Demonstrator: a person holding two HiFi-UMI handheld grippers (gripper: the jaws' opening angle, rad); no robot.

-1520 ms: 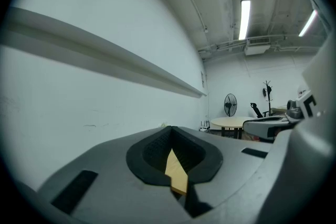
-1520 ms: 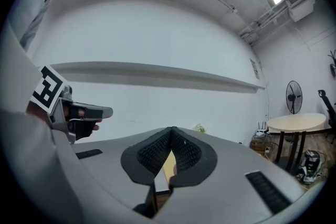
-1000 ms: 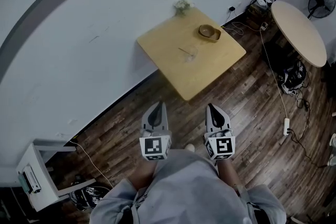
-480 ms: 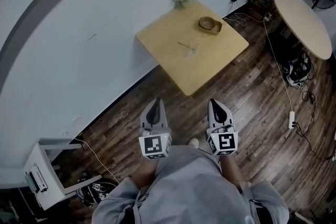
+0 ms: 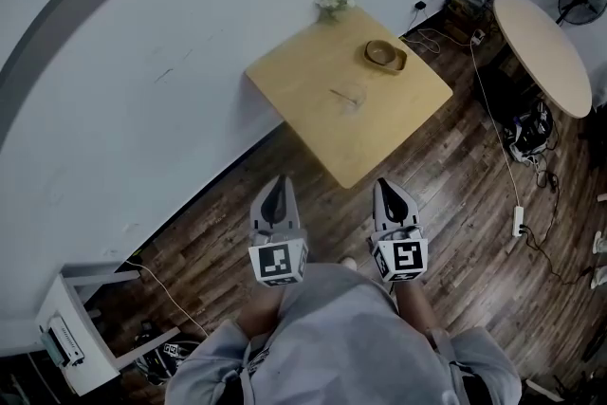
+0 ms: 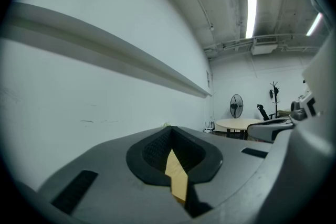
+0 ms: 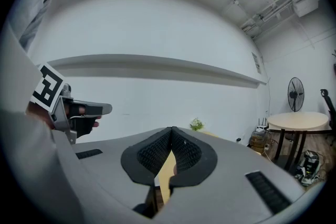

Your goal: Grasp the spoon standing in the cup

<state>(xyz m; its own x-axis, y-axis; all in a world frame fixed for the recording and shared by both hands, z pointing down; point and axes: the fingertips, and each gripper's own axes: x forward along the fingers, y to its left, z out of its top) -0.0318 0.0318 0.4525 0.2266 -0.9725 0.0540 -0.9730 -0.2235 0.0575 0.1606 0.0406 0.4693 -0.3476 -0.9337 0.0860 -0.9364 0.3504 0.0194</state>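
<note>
On the square yellow table (image 5: 398,114) stands a small clear cup (image 5: 353,99) with a thin spoon (image 5: 340,94) leaning out of it to the left. Both are tiny in the head view. My left gripper (image 5: 278,184) and right gripper (image 5: 387,186) hang side by side over the wooden floor, short of the table's near corner and pointing toward it. Each is shut with nothing held. In the left gripper view the left gripper (image 6: 171,136) has its pads together, with a sliver of table behind. The right gripper (image 7: 171,134) looks the same in the right gripper view.
A wooden bowl (image 5: 385,55) and a small plant (image 5: 332,2) sit on the table's far side by the white wall. A round table (image 5: 541,52), a fan (image 5: 580,0) and floor cables with a power strip (image 5: 517,223) lie to the right. A white stand (image 5: 76,341) is at lower left.
Both grippers have moved a little closer to the table's near corner, still side by side and shut. The head view has shifted slightly.
</note>
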